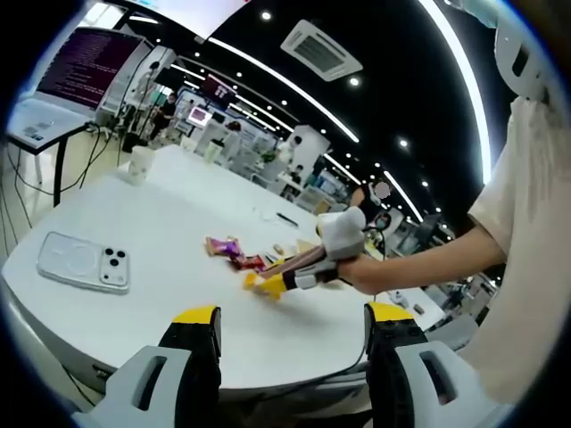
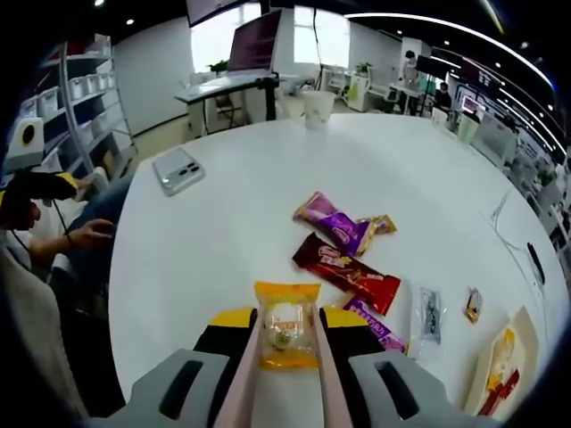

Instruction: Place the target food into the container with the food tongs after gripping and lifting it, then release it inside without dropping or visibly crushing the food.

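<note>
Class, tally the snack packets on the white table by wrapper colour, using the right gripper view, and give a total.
Yellow packet, held in the tongs: 1
Purple packets: 2
Dark red packet: 1
Clear packet: 1
Small orange packets: 2
Total: 7

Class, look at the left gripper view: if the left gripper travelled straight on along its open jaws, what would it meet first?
Most likely bare white table: the left gripper points across it. Further on lie the yellow packet and the right gripper holding it, though depth is hard to judge.
</note>
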A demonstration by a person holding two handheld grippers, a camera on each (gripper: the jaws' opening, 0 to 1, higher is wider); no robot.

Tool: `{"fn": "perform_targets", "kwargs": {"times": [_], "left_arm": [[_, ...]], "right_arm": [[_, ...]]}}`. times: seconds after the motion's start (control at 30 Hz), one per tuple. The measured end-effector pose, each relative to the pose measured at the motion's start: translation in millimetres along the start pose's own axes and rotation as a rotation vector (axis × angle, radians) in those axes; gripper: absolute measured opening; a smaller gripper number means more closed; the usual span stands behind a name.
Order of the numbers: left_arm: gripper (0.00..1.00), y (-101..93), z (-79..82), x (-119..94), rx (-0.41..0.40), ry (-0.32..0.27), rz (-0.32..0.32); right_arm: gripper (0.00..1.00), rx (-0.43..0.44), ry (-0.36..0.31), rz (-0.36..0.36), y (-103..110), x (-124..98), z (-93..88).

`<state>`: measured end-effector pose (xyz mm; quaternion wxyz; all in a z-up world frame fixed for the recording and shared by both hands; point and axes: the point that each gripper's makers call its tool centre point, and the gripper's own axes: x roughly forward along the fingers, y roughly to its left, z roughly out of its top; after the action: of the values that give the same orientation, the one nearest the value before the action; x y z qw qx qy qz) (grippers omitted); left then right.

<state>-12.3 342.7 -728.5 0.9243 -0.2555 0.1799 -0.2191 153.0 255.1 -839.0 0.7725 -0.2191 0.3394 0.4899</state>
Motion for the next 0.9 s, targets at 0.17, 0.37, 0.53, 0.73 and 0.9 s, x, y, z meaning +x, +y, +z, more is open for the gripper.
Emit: {"fn": "perform_targets", "kwargs": {"times": [0.17, 0.37, 0.53, 0.73, 0.9], "left_arm": [[0.65, -0.6, -2.6, -1.2, -0.004, 0.001, 0.001], [0.65, -1.2, -0.4, -2.7, 0.000, -0.002, -0.001], [0.65, 0.1, 3.0, -3.5, 0.008, -0.007, -0.002], [0.65, 0.5, 7.5, -5.5, 0.028, -0.007, -0.007], [0.65, 2.7, 11.3, -8.1, 0.033, -0.015, -0.001]], "right_arm": [[0.26, 0.005, 0.004, -0.006, -0.2, 0.3, 0.2], [0.24, 0.006, 0.003, -0.018, -0.3, -1.2, 0.8], [0.24, 0.041, -0.001, -0.021, -2.1, -3.4, -0.1], [0.24, 0.081, -0.019, -0.031, -4.1, -7.6, 2.4], [0.24, 0.090, -0.030, -0.034, -4.0, -10.8, 7.0]]}}
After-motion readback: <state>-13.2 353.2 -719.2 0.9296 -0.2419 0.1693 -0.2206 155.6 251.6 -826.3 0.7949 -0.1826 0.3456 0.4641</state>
